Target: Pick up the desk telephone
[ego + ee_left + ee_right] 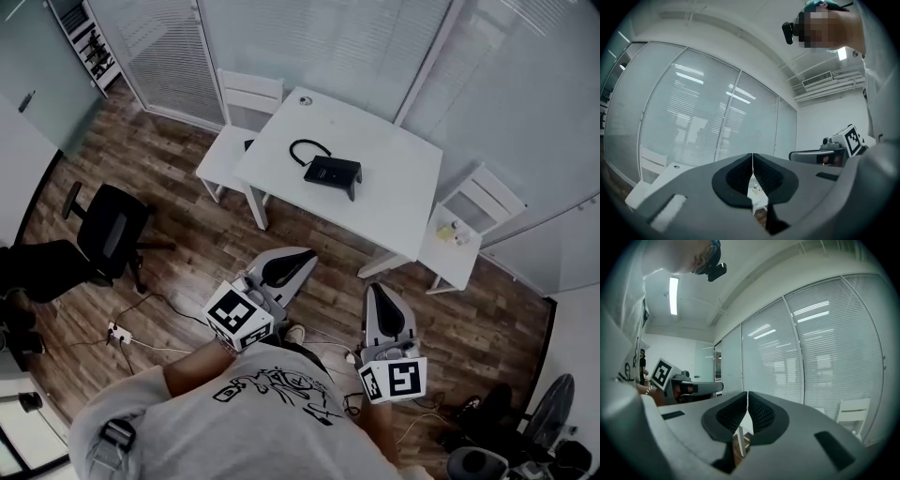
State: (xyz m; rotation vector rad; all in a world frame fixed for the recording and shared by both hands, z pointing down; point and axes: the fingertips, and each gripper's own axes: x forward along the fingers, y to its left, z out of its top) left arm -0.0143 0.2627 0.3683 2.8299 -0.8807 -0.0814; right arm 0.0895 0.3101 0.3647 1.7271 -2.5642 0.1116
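As viewed from overhead, counter (394,202): white, square-topped, set near the blind-covered glass walls; bare apart from the telephone and a small round item by its far corner.
Desk telephone (333,172): dark, low body, rested near the middle of the counter; untouched.
Cord (307,147): dark loop laid on the counter top, just beside the telephone on its far side.
Left claw (306,256): held over the wooden floor, well short of the counter's near edge, pointed toward the counter; clenched, its pads (738,176) met with nothing between them.
Right claw (376,291): also held well short of the counter's near edge, pointed toward it; clenched and empty, its pads (733,414) met.
White chairs: one (246,98) drawn up at the counter's left side, another (483,199) at its right corner, with small bottles (448,231) set on the seat.
Black office chair (111,230): stood well apart from the counter, off its left side.
Step in hand: judged to be the approach; nothing is grasped and the telephone is not yet lifted.
Next move: the gap to the counter is to be closed; at least one claw is to be released wide, brought down to the counter top around the telephone's body, then clenched on it. The looped cord is to be kept from snagging as the telephone is raised.
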